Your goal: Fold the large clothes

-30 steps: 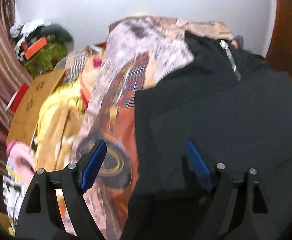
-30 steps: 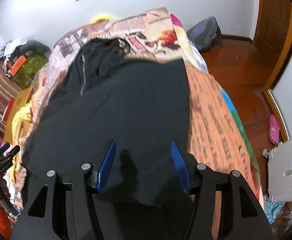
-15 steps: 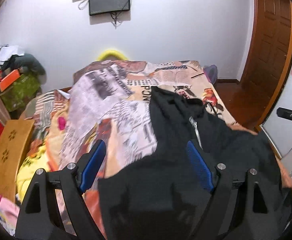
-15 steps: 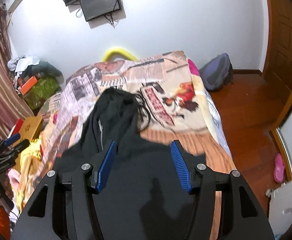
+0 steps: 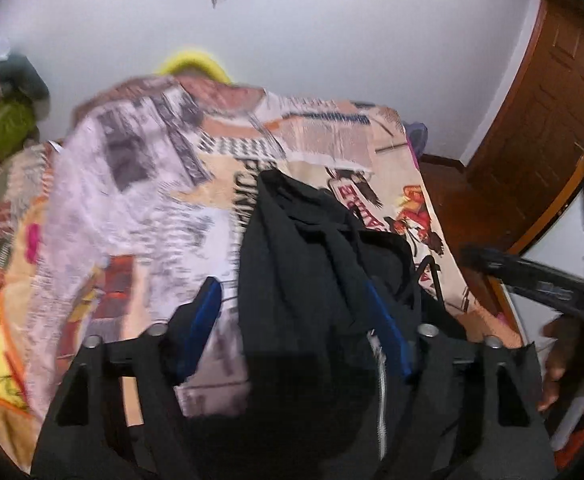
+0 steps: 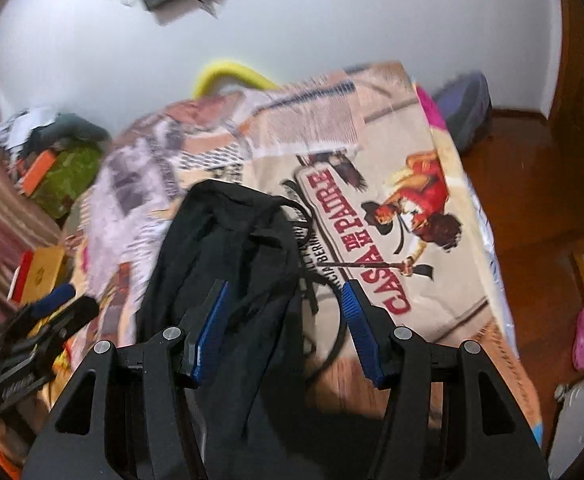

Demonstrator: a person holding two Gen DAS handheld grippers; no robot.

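Lying bunched on the printed bedspread (image 6: pixel 392 200), the black zip jacket (image 5: pixel 304 264) is trailing toward me. My left gripper (image 5: pixel 296 320) is narrowing, cloth seemingly between its jaws, unpinched. My right gripper (image 6: pixel 284 320) is hanging unclenched above its edge.

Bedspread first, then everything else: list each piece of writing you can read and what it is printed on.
"CASA DE PADRE" in red capitals on the bedspread, beside its printed cowboy figure.
"BERI", part of a smaller black line on the same bedspread next to the black hooded jacket; the rest is hidden.
The newspaper-style columns on the bedspread's left half are too blurred to read.
In the left wrist view all the lettering is smeared by motion.
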